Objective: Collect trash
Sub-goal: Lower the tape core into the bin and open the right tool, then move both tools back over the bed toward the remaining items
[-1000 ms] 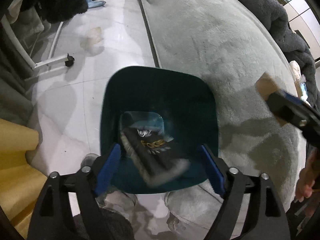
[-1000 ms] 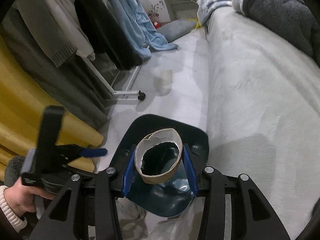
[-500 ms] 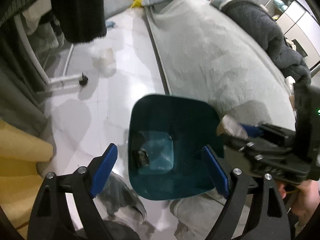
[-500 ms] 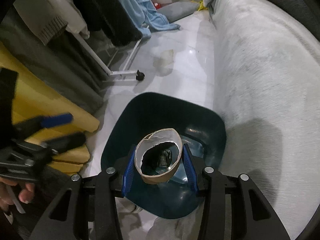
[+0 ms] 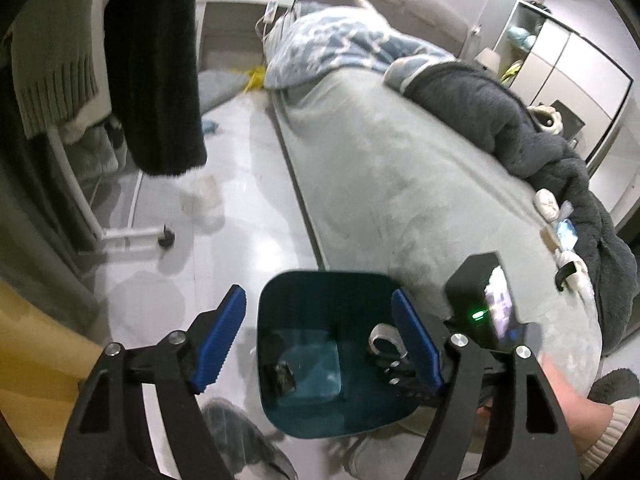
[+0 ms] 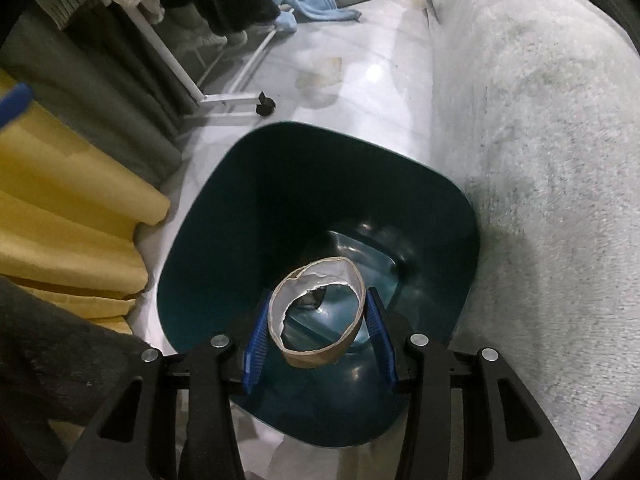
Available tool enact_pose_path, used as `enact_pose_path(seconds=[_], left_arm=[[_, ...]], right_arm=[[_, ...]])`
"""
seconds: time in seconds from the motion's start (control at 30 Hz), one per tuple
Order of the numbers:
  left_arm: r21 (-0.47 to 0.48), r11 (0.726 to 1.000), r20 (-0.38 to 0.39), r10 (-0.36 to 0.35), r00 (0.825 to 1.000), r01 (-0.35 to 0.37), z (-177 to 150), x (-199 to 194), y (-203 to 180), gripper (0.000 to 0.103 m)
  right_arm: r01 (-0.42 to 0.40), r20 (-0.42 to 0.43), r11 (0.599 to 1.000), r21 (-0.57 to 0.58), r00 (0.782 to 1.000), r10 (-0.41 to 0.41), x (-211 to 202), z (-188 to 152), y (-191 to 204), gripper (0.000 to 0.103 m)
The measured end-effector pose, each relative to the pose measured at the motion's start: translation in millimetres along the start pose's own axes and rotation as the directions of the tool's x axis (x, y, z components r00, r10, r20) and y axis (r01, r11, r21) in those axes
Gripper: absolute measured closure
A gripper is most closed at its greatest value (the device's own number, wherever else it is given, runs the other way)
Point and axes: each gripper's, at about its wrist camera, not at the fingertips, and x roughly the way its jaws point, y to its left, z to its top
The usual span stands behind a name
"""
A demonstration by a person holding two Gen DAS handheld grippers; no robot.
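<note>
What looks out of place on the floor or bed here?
A crumpled pale wrapper lies loose on the floor beyond the bin. More scraps sit on the bed's far edge. Blue cloth is heaped on the floor.

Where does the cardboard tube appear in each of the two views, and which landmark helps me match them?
Left wrist view: the cardboard tube is at lower right, inside the teal bin, partly hidden behind the left hand-held gripper.
Right wrist view: the tube is at lower centre, clamped by the right hand-held gripper over the bin.
Shared landmark: the black caster of the white rack.
</note>
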Motion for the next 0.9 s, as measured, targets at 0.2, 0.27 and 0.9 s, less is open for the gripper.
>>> enact_pose_path(seconds=[0.2,0.27,0.9], left_arm=[[0.033,0.999,0.113,-0.025,0.993,0.022,13.3,-25.0,-10.1,0.028],[0.056,0.998,0.152,-0.03,0.988,0.022,17.1,-34.2,-16.8,0.028],[0.187,0.981,0.31,-0.115,0.944,0.059,23.1,-60.0,-81.6,0.024]], right_arm=[[0.012,0.007,1.0,0.006,1.0,-0.012,-3.3,1.8,1.3,0.033],[0.018,0.019,1.0,-0.006,1.0,-0.018,-10.2,0.8,5.5,0.031],[-0.014,0.345,0.999,-0.034,0.938,0.025,-125.9,-11.4,-13.7,0.019]])
